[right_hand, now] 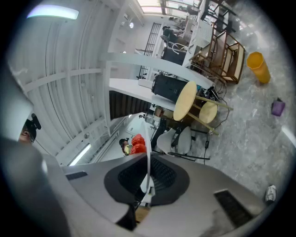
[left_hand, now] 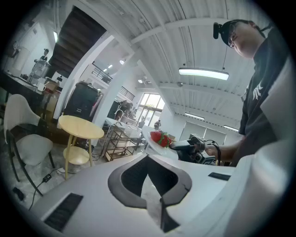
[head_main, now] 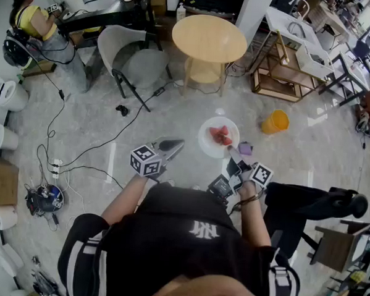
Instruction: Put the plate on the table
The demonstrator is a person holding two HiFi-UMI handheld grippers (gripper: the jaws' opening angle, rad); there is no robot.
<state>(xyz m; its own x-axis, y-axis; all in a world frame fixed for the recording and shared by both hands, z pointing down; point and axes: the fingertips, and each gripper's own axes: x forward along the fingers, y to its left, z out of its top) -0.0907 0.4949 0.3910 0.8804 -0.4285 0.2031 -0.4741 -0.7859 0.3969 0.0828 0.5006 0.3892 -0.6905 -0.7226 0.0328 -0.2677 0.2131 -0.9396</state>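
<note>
A white plate (head_main: 206, 141) carrying red strawberries (head_main: 220, 135) hangs in the air over the floor. My right gripper (head_main: 230, 150) is shut on its near rim. In the right gripper view the plate (right_hand: 147, 147) shows edge-on as a thin white line clamped between the dark pads, with the strawberries (right_hand: 138, 143) to its left. The round light-wood table (head_main: 209, 37) stands ahead, beyond the plate. My left gripper (head_main: 174, 144) hovers to the plate's left, shut and holding nothing. From the left gripper view the plate (left_hand: 154, 141) and table (left_hand: 79, 127) both show.
A white chair (head_main: 125, 54) stands left of the table and a wooden rack (head_main: 282, 66) to its right. On the floor lie a yellow cup (head_main: 275, 122), a small purple thing (head_main: 245, 148) and black cables (head_main: 79, 151). A seated person (head_main: 34, 20) is at far left.
</note>
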